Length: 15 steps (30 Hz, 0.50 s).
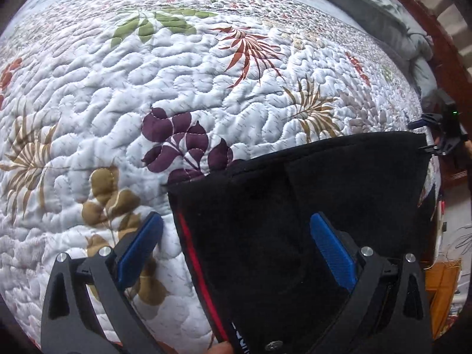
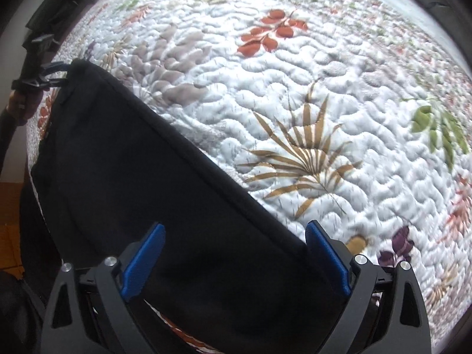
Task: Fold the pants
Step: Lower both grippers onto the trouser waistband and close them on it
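Black pants [image 1: 324, 194] with a red side stripe [image 1: 194, 259] lie folded on the quilted bedspread [image 1: 147, 73]. My left gripper [image 1: 236, 247] is open; its blue pads [image 1: 333, 253] straddle the striped edge of the pants at one end. My right gripper [image 2: 236, 253] is open over the other end of the pants [image 2: 141, 177], its right pad [image 2: 327, 256] at the fabric's corner. The right gripper also shows at the far right of the left wrist view [image 1: 439, 132], at the pants' far corner. The left gripper shows at the far left of the right wrist view [image 2: 44, 73].
The bedspread [image 2: 324, 88] is white with leaf prints and spreads widely beyond the pants. A grey pillow [image 1: 392, 8] and a wooden headboard [image 1: 445, 47] lie at the far right. Orange floor [image 1: 442, 289] shows past the bed's edge.
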Each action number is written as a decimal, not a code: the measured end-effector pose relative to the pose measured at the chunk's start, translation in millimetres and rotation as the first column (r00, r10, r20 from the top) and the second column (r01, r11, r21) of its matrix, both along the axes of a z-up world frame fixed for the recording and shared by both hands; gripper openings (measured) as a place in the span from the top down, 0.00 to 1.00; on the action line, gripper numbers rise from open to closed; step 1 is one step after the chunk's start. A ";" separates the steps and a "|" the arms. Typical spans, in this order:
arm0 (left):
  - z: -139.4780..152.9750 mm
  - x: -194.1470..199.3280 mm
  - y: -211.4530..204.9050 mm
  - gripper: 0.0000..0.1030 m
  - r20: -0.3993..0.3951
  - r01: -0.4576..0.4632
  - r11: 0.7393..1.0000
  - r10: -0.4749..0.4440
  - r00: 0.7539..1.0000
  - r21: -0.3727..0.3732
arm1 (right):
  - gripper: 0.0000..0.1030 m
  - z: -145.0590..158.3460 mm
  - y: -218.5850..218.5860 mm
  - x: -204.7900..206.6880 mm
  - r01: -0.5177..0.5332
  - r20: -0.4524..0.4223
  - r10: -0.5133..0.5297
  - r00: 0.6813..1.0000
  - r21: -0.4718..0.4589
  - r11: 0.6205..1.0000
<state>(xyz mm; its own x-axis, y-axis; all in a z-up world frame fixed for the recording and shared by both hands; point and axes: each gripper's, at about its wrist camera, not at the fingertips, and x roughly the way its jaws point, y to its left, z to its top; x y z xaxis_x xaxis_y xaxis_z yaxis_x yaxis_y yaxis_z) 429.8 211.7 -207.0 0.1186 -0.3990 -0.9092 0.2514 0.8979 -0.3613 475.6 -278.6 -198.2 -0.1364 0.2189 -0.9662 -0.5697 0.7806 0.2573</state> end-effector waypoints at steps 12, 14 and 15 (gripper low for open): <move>12.4 8.6 3.1 0.84 -0.002 0.068 0.998 -0.068 0.998 -0.003 | 0.85 -5.2 -18.6 12.6 -0.001 -0.138 0.007 0.990 0.046 0.999; 19.6 5.2 -1.2 0.86 0.020 0.081 0.997 -0.081 0.996 0.003 | 0.91 1.0 -19.2 4.7 -0.010 -0.133 0.017 0.991 0.047 0.999; 25.5 3.0 -2.0 0.86 0.035 0.082 0.997 -0.082 0.996 -0.002 | 0.92 4.2 -19.0 1.5 -0.007 -0.124 0.013 0.992 0.047 0.999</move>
